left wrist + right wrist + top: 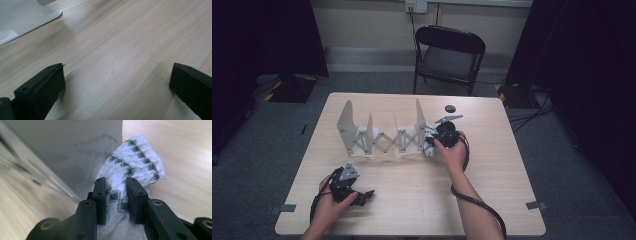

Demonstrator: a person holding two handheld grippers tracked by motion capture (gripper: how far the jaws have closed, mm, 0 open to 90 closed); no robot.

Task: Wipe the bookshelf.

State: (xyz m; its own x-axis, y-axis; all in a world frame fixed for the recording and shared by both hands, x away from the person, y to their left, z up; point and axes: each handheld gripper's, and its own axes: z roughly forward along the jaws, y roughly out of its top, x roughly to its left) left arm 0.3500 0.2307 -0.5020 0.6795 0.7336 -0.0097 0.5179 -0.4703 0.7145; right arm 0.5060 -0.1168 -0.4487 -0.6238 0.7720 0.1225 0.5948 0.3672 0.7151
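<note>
A white cloth with a black diamond pattern [140, 162] is pinched between the jaws of my right gripper [116, 182], right beside a pale grey panel of the folding rack [70, 147]. From above, the same cloth [429, 141] hangs at the rack's right end [420, 120], with the right gripper [434, 140] and hand just to its right. The rack [382, 139] is an accordion of upright grey plates across the table's middle. My left gripper [368, 195] rests near the front left edge, jaws wide apart over bare wood [117, 72], nothing between them.
A small dark round object [450, 108] lies on the wooden table [492, 165] behind the right hand. A black folding chair [448, 57] stands beyond the far edge. The rack's white base corner [27, 17] is ahead of the left gripper. Cables trail from both grippers.
</note>
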